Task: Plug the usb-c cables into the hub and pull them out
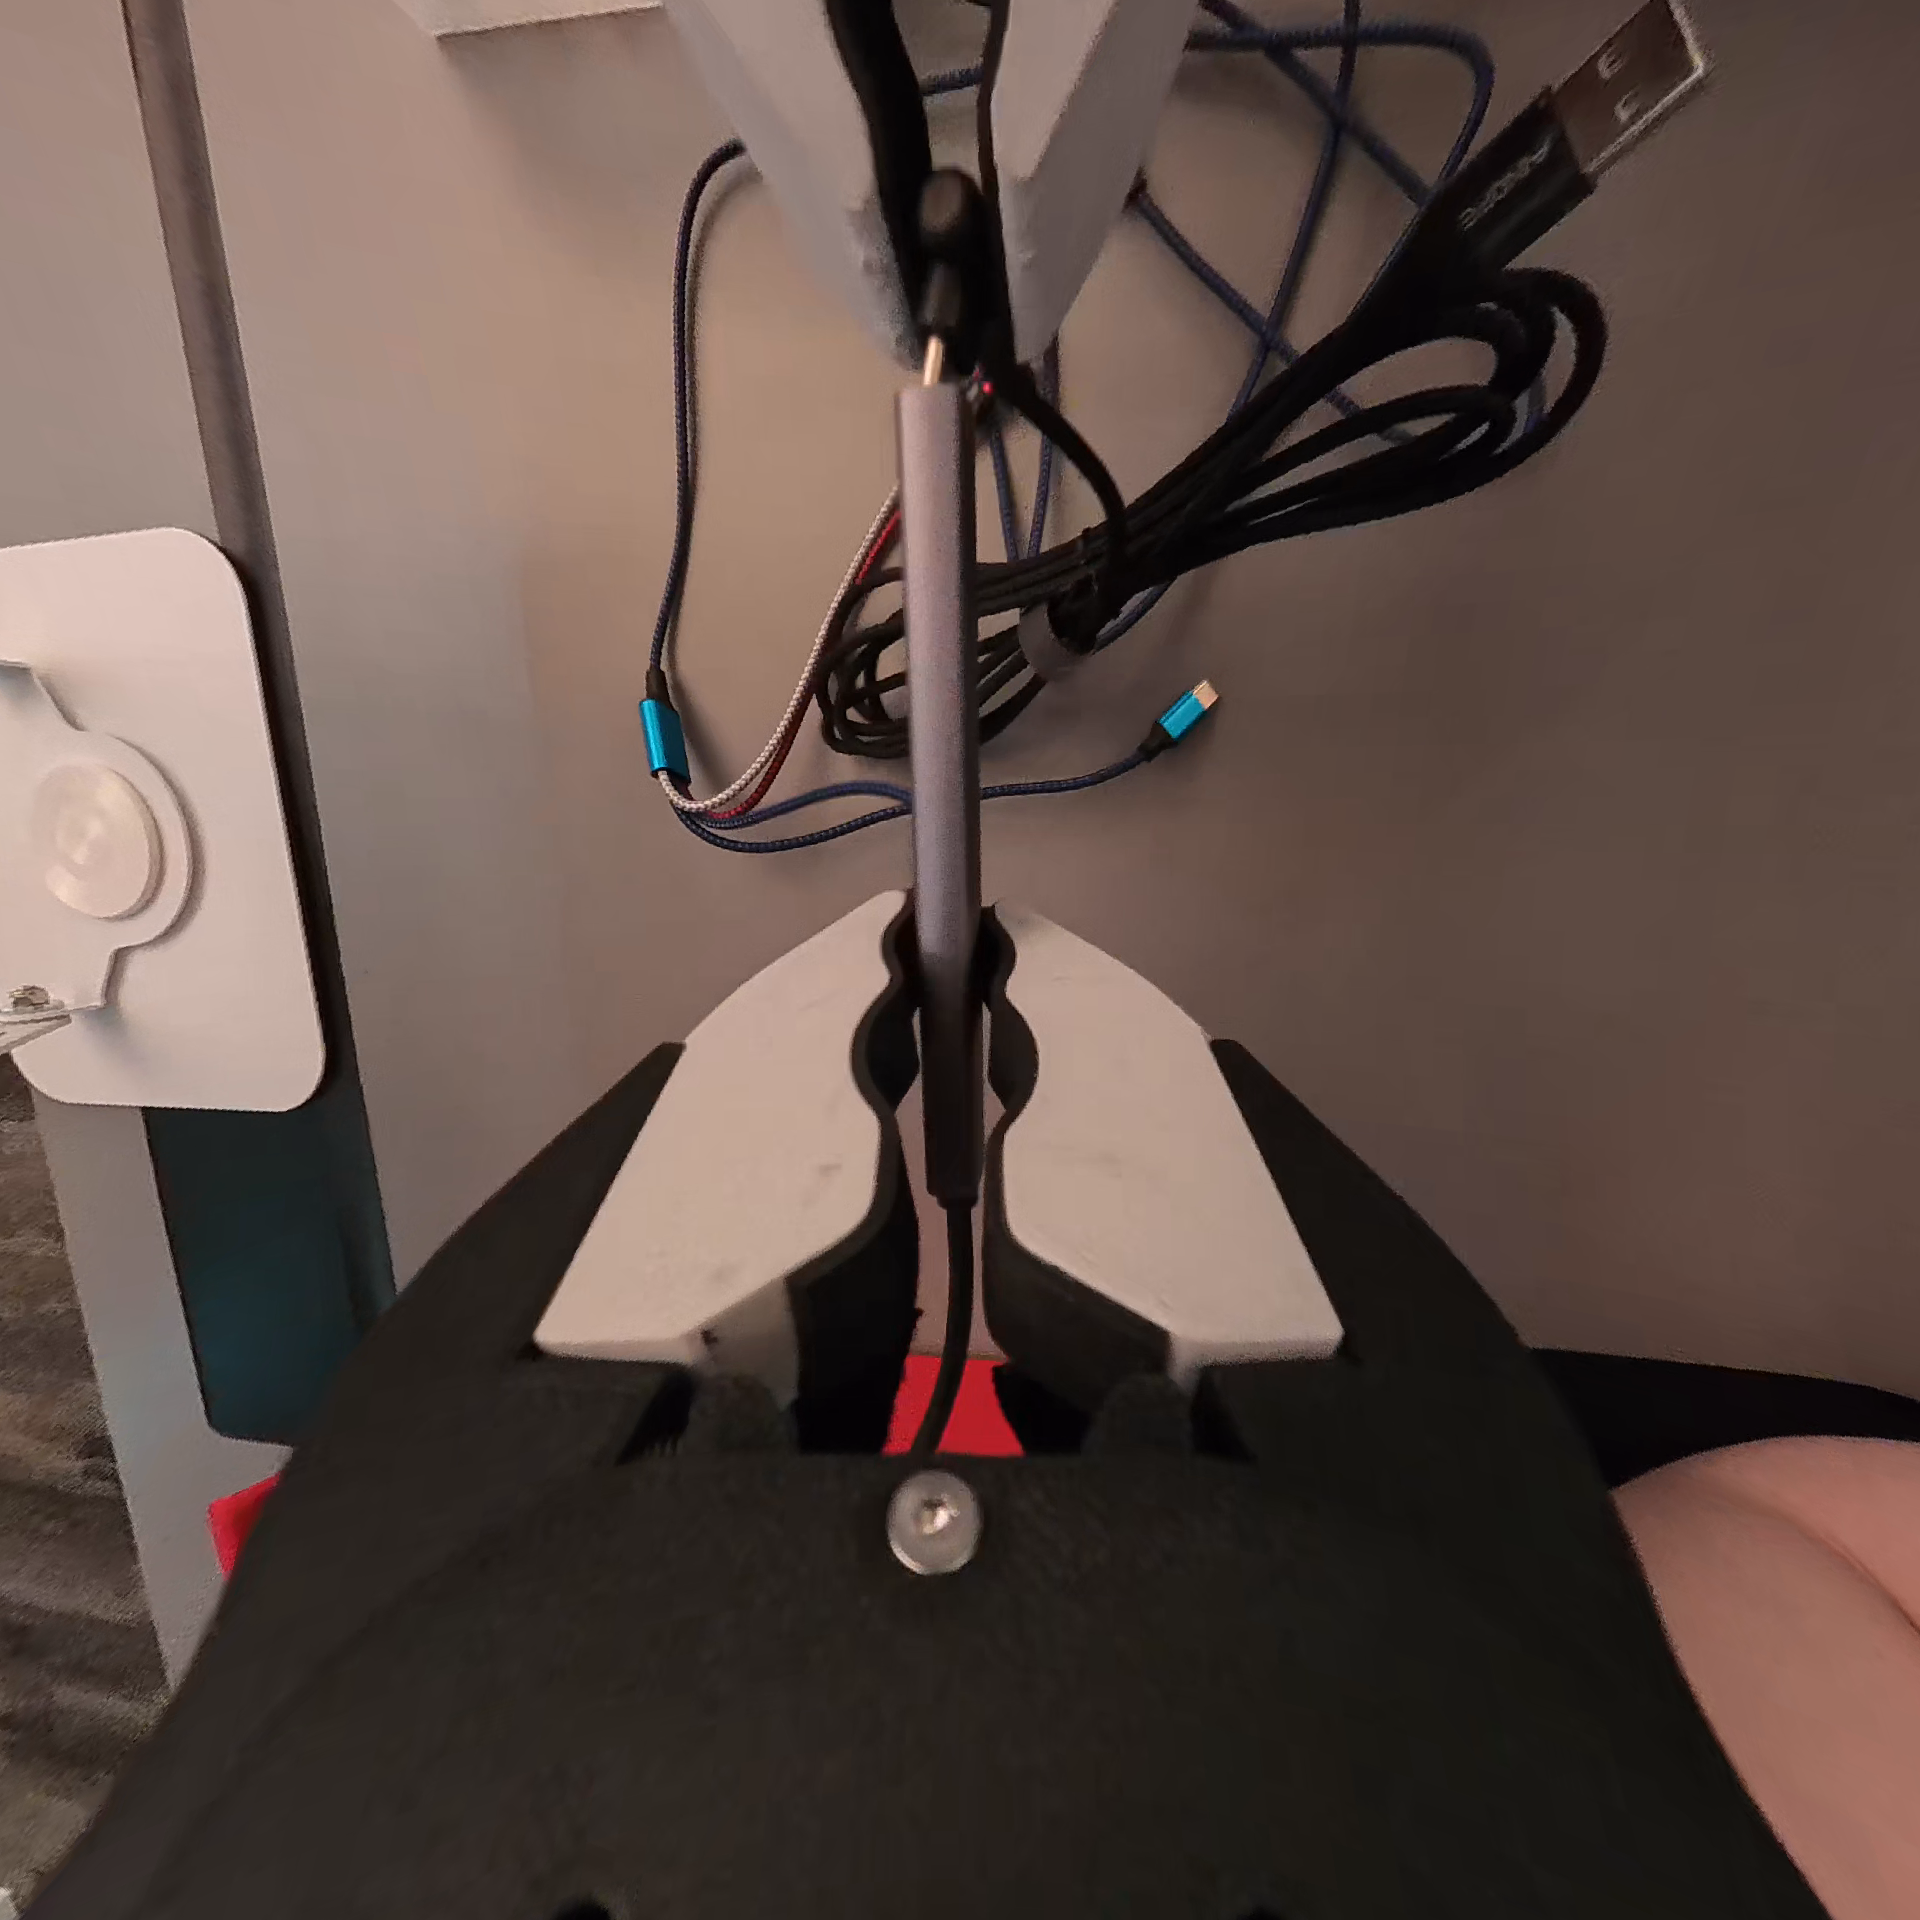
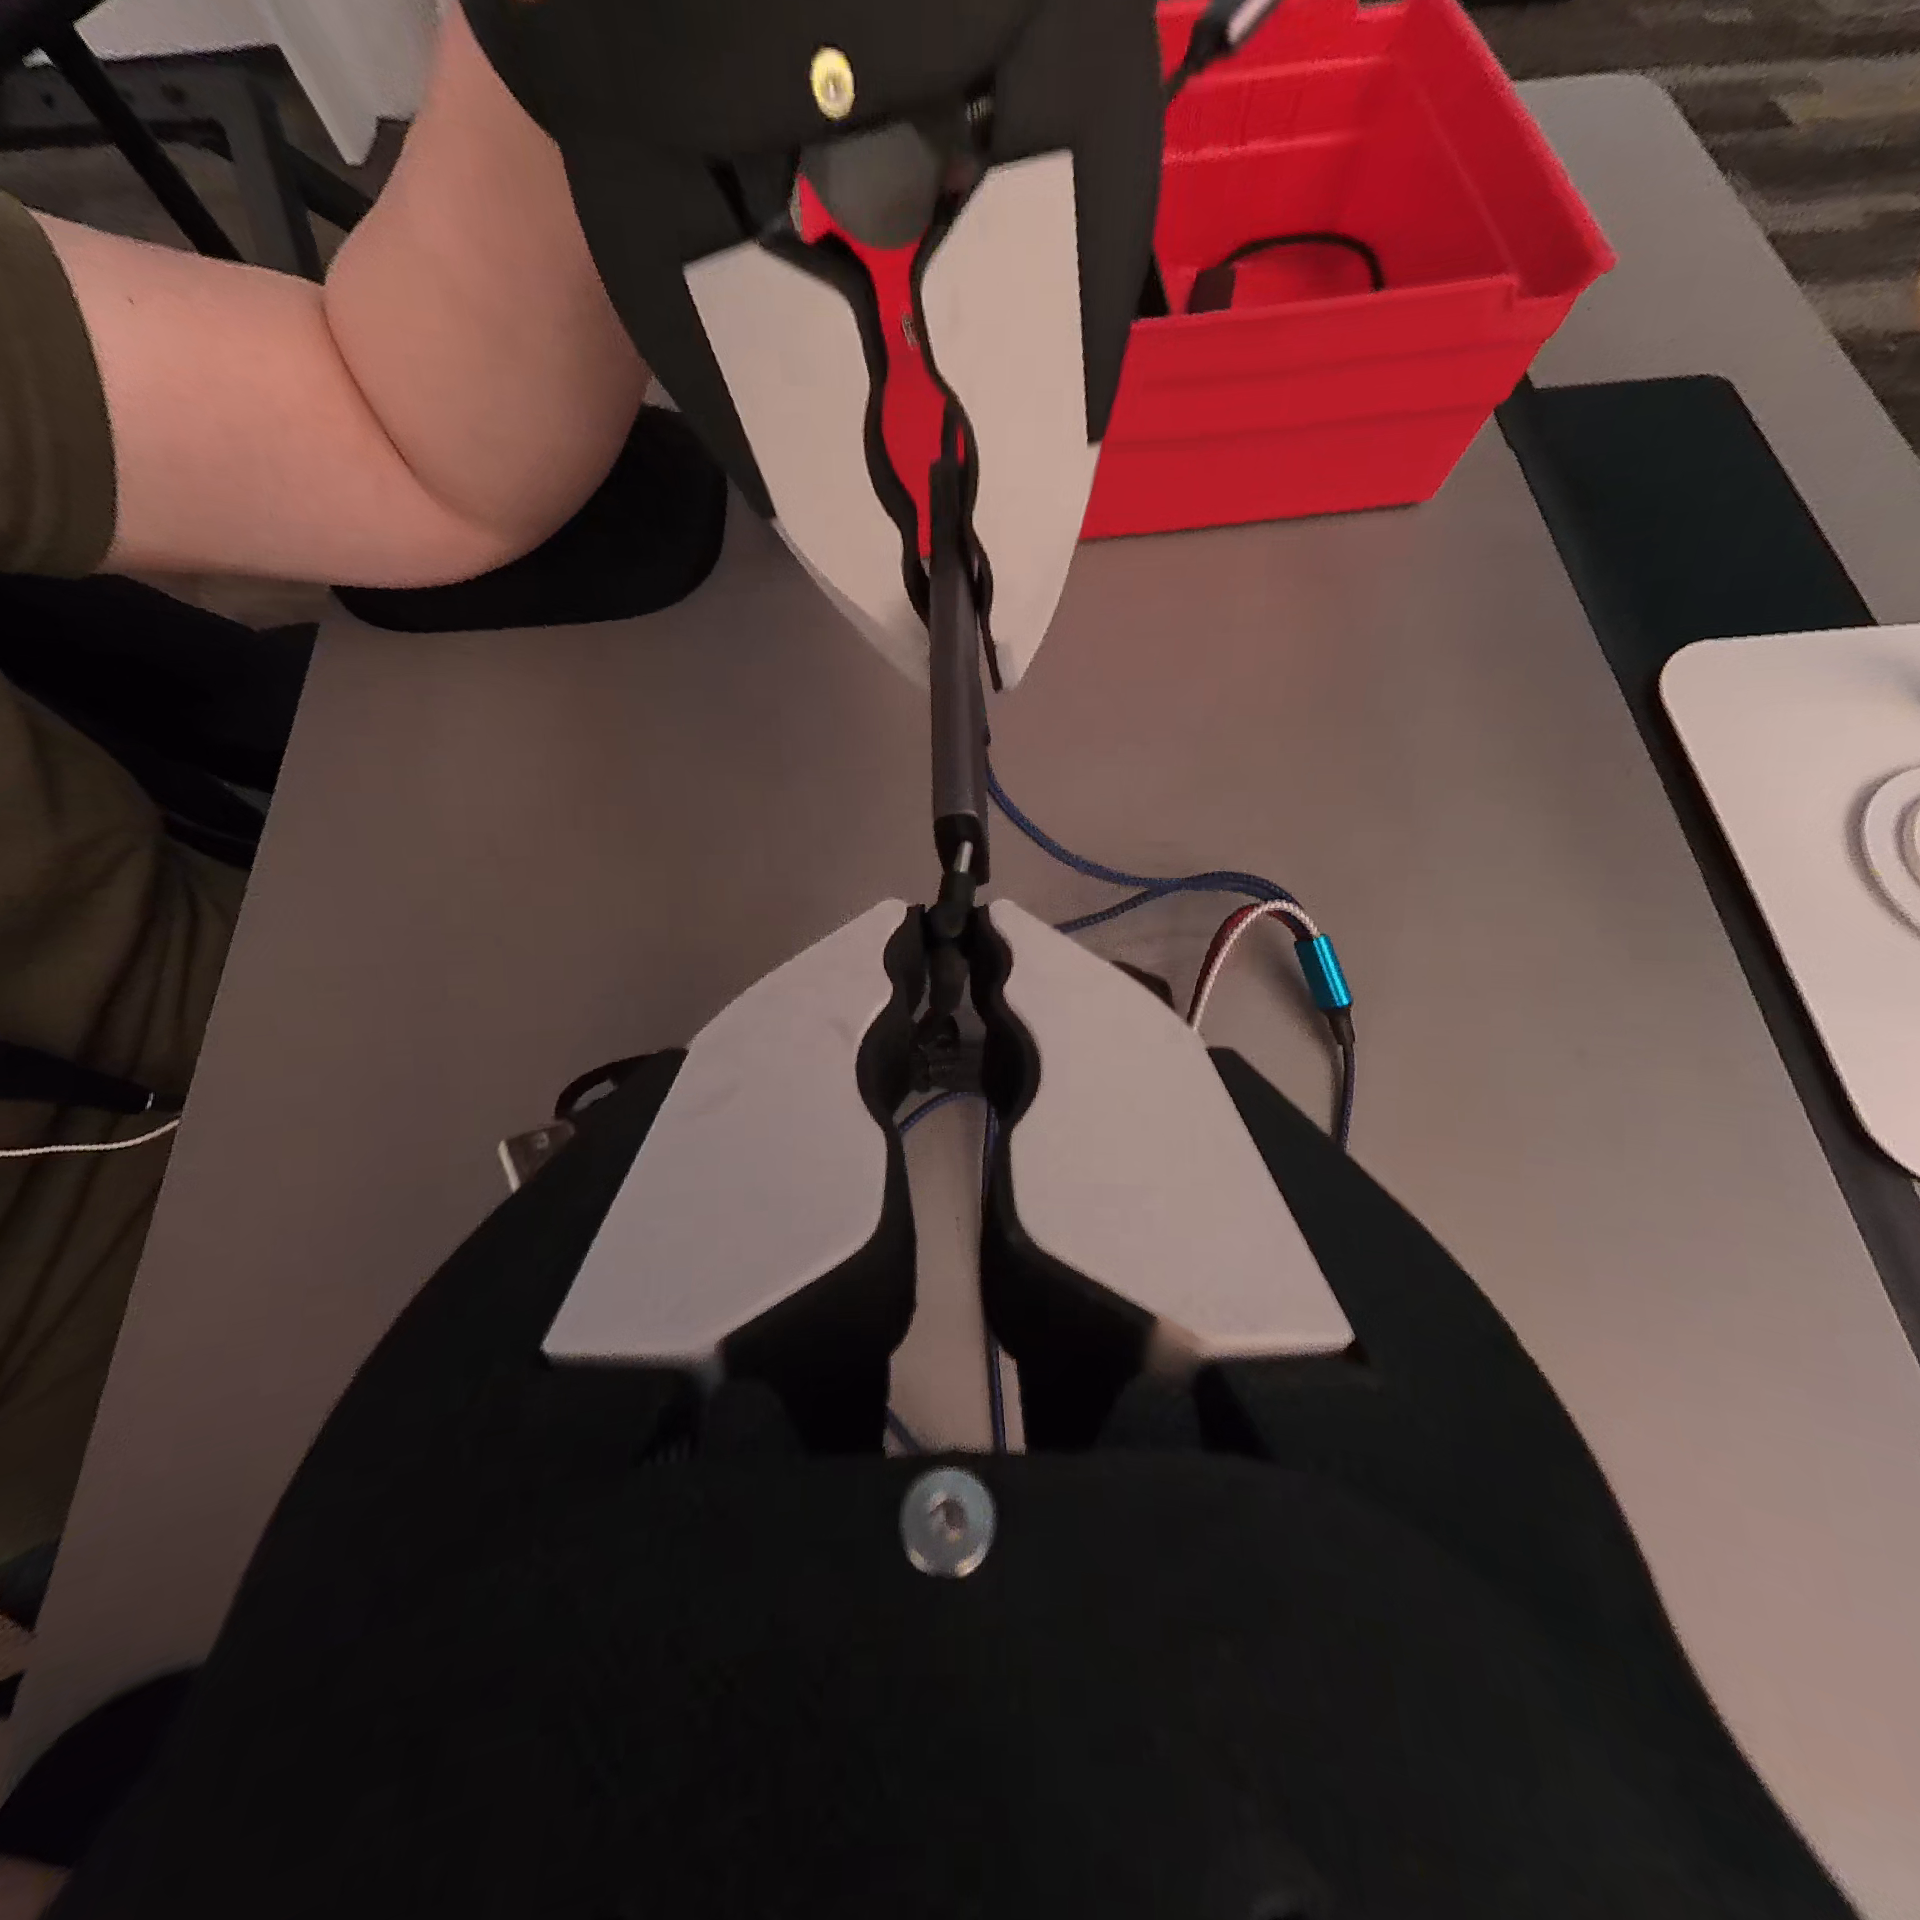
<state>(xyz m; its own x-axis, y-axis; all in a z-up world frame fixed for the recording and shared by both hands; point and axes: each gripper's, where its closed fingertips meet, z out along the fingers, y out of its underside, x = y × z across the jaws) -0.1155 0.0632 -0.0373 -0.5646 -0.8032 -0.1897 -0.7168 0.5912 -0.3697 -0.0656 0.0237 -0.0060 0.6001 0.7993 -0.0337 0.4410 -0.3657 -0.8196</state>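
While the left gripper was clamped narrow on the near end of the hub, the slim grey bar stood edge-on and ran from the tips toward 12 o'clock, its own lead trailing back between the fingers. At the far end, the right gripper was closed on a black plug whose bare metal tip sat just at the hub's end, apparently not seated.

In the right wrist view the same pairing showed in reverse: the right gripper pinched the plug, with the hub reaching toward 12 and the left gripper beyond it.

The main risk, as I judged it, was misalignment: the plug seemed slightly tilted against the hub's axis, so a push could have jammed the tip on the port's rim or bent it. The hub was held only at one end, so side force might have pivoted it in the fingers.

On the counter at 2 o'clock lay a black cable bundle, and blue-tipped cables near 3; a trailing cord could have snagged there.
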